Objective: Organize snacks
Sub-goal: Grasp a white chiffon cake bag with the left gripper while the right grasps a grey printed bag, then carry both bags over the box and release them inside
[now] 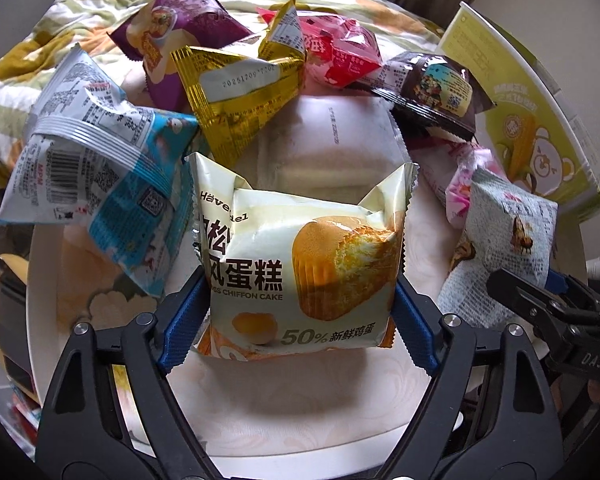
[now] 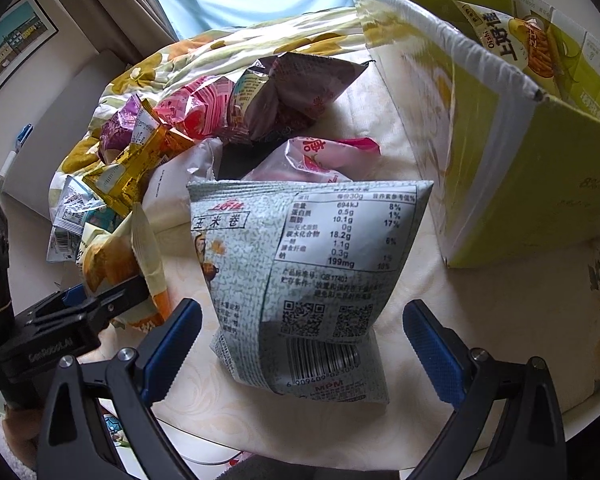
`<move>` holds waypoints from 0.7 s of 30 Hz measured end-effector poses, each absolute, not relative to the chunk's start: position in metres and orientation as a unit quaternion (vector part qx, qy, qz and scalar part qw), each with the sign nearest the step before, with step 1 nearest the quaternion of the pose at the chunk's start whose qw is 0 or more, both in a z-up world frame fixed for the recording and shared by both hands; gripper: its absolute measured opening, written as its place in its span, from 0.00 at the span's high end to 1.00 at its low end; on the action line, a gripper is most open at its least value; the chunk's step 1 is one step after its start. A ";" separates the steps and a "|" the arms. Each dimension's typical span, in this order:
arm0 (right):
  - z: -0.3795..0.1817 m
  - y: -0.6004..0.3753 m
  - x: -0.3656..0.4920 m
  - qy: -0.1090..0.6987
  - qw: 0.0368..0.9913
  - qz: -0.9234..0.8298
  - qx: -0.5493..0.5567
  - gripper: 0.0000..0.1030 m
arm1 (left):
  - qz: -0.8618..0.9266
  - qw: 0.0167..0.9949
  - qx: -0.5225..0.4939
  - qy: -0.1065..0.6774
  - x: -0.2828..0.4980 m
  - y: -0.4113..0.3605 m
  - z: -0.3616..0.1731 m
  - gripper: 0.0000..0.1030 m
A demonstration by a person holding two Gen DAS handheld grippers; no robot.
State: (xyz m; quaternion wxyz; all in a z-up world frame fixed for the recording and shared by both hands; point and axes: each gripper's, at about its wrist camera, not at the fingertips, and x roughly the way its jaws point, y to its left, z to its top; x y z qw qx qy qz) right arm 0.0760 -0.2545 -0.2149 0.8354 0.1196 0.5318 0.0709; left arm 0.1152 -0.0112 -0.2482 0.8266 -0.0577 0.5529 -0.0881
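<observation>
Left gripper (image 1: 300, 304) squeezes the cake pack (image 1: 300, 264) on the table (image 1: 283, 400). Right gripper (image 2: 302, 344) is wide open around the corn-roll bag (image 2: 312, 272), not touching, near the box (image 2: 532, 168).

The left gripper (image 1: 295, 304) has its fingers pressed closed on something, while the right gripper (image 2: 302, 344) gapes wide.

Chiffon cake packet (image 1: 300, 264): glossy plastic film with serrated seal edges; gold packet (image 1: 239, 96): reflective metallic foil; corn roll bag (image 2: 308, 280): crinkled semi-matt film; yellow-green box (image 2: 500, 128): matt corrugated cardboard; gripper pads (image 2: 432, 348): ribbed blue plastic
</observation>
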 end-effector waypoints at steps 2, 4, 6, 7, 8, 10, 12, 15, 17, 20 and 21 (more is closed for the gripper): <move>-0.216 -0.253 0.076 0.533 0.835 0.069 0.117 0.04 | -0.091 0.825 -0.058 0.555 0.112 -0.011 -0.248 0.19; -0.217 -0.252 0.077 0.536 0.834 0.069 0.115 0.11 | -0.092 0.824 -0.057 0.555 0.108 -0.012 -0.248 0.19; -0.220 -0.249 0.076 0.544 0.828 0.070 0.112 0.26 | -0.093 0.824 -0.057 0.556 0.105 -0.011 -0.248 0.19; -0.223 -0.248 0.076 0.549 0.826 0.068 0.108 0.35 | -0.093 0.824 -0.057 0.556 0.105 -0.011 -0.248 0.19; -0.224 -0.247 0.075 0.552 0.824 0.067 0.107 0.38 | -0.094 0.823 -0.057 0.557 0.104 -0.012 -0.248 0.19; -0.224 -0.246 0.072 0.551 0.825 0.063 0.105 0.44 | -0.094 0.824 -0.058 0.556 0.102 -0.010 -0.246 0.19; -0.221 -0.243 0.069 0.549 0.828 0.063 0.097 0.48 | -0.096 0.824 -0.059 0.555 0.099 -0.008 -0.245 0.19; -0.216 -0.241 0.065 0.547 0.829 0.063 0.094 0.52 | -0.101 0.826 -0.060 0.551 0.098 -0.005 -0.238 0.19; -0.213 -0.241 0.064 0.545 0.830 0.063 0.098 0.53 | -0.104 0.831 -0.062 0.543 0.096 -0.002 -0.228 0.19; -0.201 -0.242 0.061 0.539 0.833 0.068 0.109 0.53 | -0.112 0.837 -0.064 0.532 0.093 0.000 -0.208 0.19; -0.197 -0.241 0.060 0.537 0.834 0.067 0.109 0.53 | -0.115 0.839 -0.063 0.528 0.092 0.001 -0.202 0.19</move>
